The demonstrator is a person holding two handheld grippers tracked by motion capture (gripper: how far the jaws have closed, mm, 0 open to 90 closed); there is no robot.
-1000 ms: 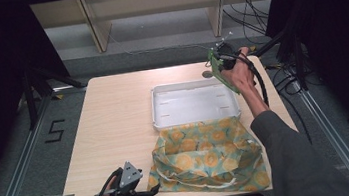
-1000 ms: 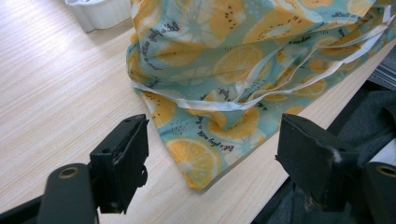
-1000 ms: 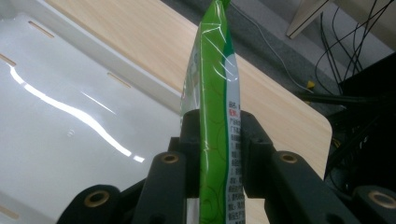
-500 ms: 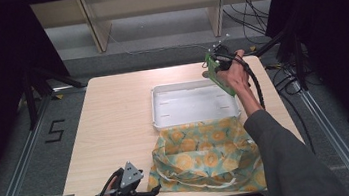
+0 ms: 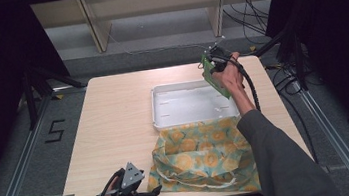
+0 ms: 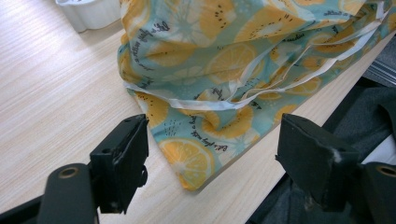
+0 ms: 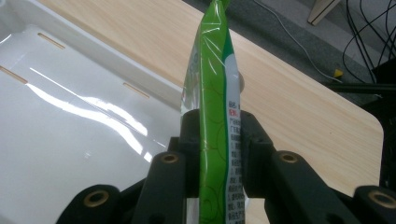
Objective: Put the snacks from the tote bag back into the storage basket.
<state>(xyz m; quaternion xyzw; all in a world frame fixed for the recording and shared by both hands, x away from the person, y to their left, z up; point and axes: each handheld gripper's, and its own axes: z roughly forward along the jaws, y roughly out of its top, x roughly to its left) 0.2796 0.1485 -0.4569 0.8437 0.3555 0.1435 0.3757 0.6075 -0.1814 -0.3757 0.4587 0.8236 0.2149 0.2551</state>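
High view: A white tray (image 5: 164, 110) sits on the table (image 5: 116, 130), right of centre. A cloth bag (image 5: 205, 157) with an orange-slice print lies against the tray's near edge and reaches the table's near edge. The right gripper (image 5: 214, 62) is raised over the tray's far right corner and holds a green packet (image 5: 214, 79). The left gripper (image 5: 133, 188) rests at the near edge, just left of the bag.

Left gripper view: The 2 jaws stand wide apart, released, with nothing between them. The bag (image 6: 224, 88) lies directly ahead, its nearest corner between the jaw lines. A tray corner (image 6: 88, 14) shows at top left.

Right gripper view: The 2 jaws are clenched on the packet (image 7: 215, 107), which stands edge-on and upright. The tray (image 7: 70, 121) is below at left, bare table (image 7: 299, 98) at right.
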